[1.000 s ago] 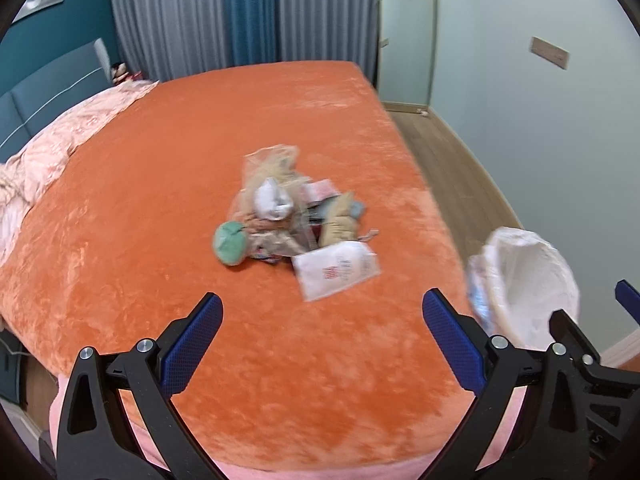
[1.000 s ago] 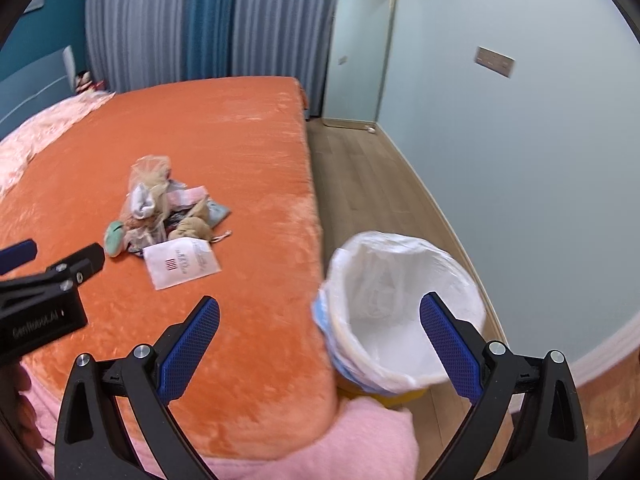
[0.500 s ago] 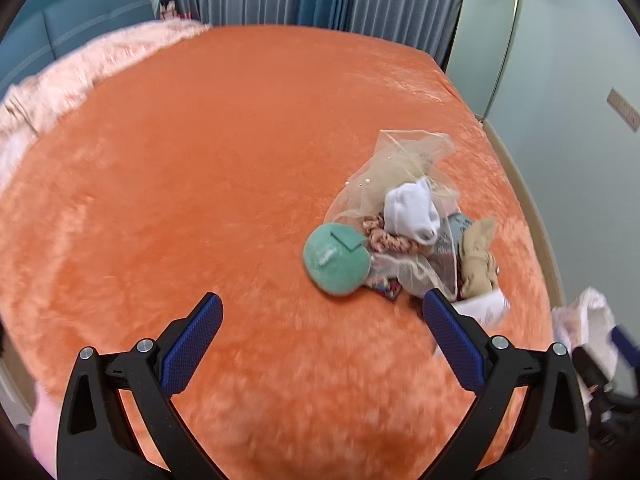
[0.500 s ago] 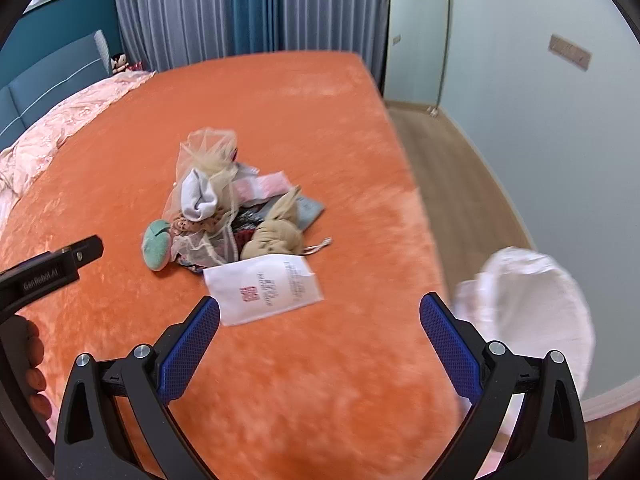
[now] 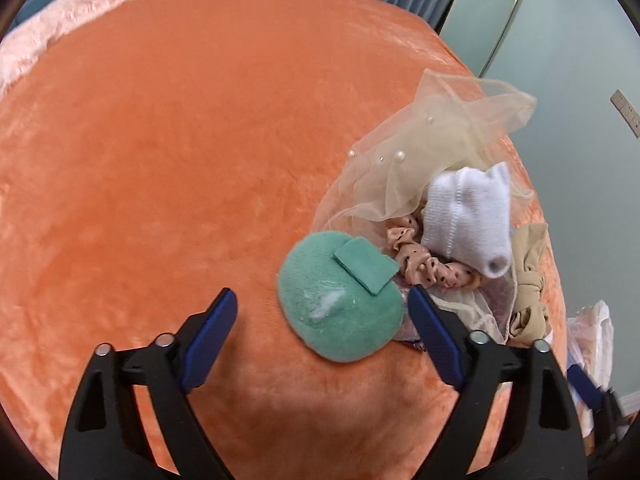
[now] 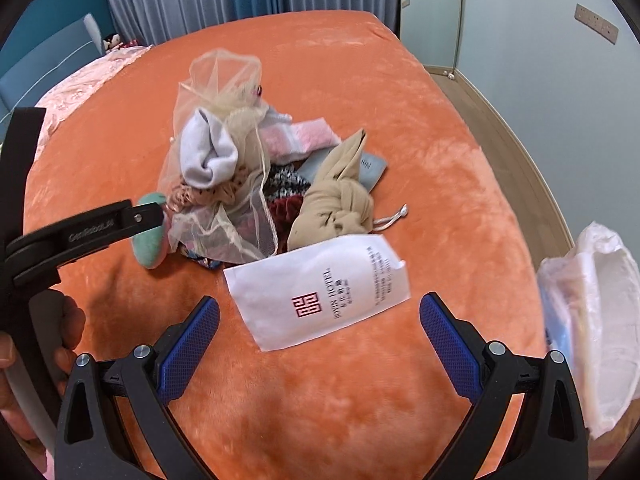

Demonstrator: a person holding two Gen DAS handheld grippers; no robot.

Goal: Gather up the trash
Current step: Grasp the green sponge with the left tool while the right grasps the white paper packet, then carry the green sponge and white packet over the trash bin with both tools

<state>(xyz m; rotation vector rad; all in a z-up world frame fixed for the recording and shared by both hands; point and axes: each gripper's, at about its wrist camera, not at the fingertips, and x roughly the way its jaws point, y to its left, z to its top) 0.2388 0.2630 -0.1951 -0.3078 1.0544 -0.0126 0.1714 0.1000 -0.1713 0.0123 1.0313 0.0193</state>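
Observation:
A heap of trash lies on the orange bedspread [image 5: 160, 140]. A round green puff [image 5: 340, 300] sits at the heap's near edge. My left gripper [image 5: 320, 296] hangs just over the puff, its jaws closing. The puff is between the pads, and the left pad is still apart from it. Behind it are a white sock [image 5: 468, 220], a spotted scrunchie [image 5: 424, 264] and beige tulle [image 5: 440, 140]. In the right wrist view a white paper packet [image 6: 320, 292] lies flat. My right gripper [image 6: 320, 302] is open over its near end. A knotted beige stocking [image 6: 340, 200] rests behind the packet.
A bin with a white liner [image 6: 592, 320] stands on the floor off the bed's right edge, also seen as the bin [image 5: 592, 340]. A pink blanket [image 6: 80, 84] lies at the bed's far left. Wood floor [image 6: 500, 128] runs along the right wall. A hand [image 6: 60, 340] holds the left tool.
Both grippers came down and forward toward the heap. The left one swung over the green puff and its jaws narrowed. The right one turned from the bin to the white packet.

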